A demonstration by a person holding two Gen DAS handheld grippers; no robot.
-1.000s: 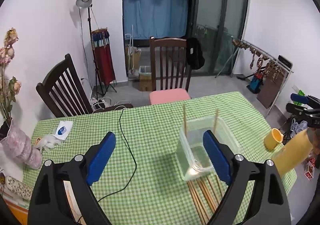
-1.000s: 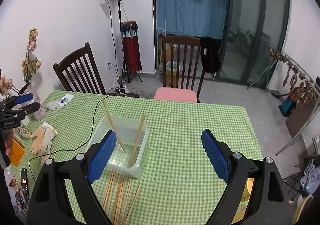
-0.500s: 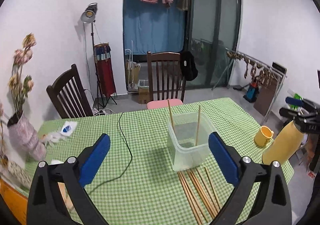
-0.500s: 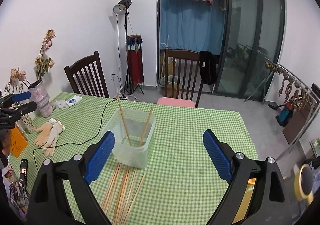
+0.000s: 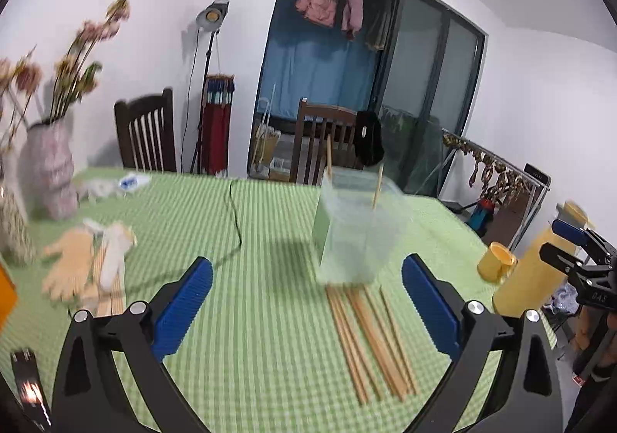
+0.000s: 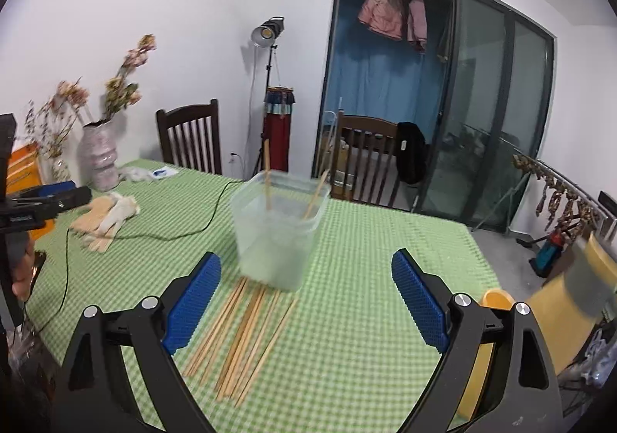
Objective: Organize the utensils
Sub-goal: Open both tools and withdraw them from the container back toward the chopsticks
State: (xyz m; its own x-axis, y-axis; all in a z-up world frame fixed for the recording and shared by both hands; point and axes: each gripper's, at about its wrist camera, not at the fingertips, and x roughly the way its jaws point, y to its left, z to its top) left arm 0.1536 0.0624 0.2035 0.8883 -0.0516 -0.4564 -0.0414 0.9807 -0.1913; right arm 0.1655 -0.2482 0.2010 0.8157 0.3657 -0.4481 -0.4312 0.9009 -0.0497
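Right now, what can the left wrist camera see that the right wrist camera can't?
Only the left wrist view shows the right claw off to the side, and the whole small yellow mug. Only the right wrist view shows the left claw and an orange box. Both share the clear plastic tub with two wooden chopsticks standing in it, the loose wooden chopsticks on the green checked tablecloth, and the pale gloves.

My tabletop [image 6: 366, 278] wears green check cloth; on it sit a clear tub [image 6: 279, 232], loose chopsticks [image 6: 243, 332] before it, gloves [image 6: 106, 215], a black cable [image 6: 154, 236], vase [image 6: 100, 159] and yellow mug [image 5: 495, 261].
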